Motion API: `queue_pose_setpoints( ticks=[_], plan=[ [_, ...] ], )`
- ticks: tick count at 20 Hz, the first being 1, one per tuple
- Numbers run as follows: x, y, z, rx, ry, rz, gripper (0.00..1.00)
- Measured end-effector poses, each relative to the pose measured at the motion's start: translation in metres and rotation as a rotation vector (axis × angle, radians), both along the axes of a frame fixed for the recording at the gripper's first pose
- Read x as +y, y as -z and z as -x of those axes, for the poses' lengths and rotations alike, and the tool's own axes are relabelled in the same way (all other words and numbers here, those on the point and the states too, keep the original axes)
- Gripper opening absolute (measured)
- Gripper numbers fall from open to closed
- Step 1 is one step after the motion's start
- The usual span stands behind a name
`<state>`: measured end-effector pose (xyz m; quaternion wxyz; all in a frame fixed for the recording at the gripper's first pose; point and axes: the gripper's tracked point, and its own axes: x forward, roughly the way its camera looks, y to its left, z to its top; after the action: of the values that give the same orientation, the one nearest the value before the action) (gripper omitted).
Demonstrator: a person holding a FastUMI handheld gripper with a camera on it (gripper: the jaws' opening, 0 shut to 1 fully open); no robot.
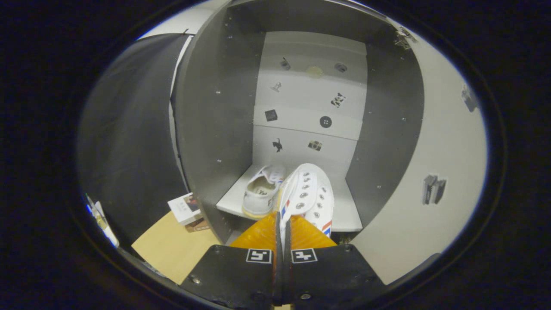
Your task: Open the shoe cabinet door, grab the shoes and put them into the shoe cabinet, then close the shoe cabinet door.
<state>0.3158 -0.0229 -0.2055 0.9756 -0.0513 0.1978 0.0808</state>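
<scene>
Your gripper (283,228) is clenched on the second shoe (308,196), both fingers pinching its side wall. The shoe hangs over the front edge of the shelf (344,213), just right of the first shoe (260,193) already standing there. The door (430,172) stands open to the right of the shelf. Risks: you hold only thin canvas, so the shoe may swing or slip; release too early and it tips off the shelf; drift left and it knocks the first shoe.
</scene>
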Motion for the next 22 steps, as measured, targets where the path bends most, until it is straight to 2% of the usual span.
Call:
queue_pose_setpoints(
  ticks=[4,10,15,19,22],
  plan=[
    [-0.012,0.008,-0.063,-0.015,0.037,-0.006,0.03],
    [-0.041,0.043,-0.130,-0.001,0.074,0.102,0.03],
    [-0.029,0.074,-0.154,0.058,0.056,0.078,0.04],
    [-0.028,0.074,-0.155,0.047,0.078,0.085,0.04],
    [-0.033,0.073,-0.155,0.041,0.099,0.094,0.08]
  ],
)
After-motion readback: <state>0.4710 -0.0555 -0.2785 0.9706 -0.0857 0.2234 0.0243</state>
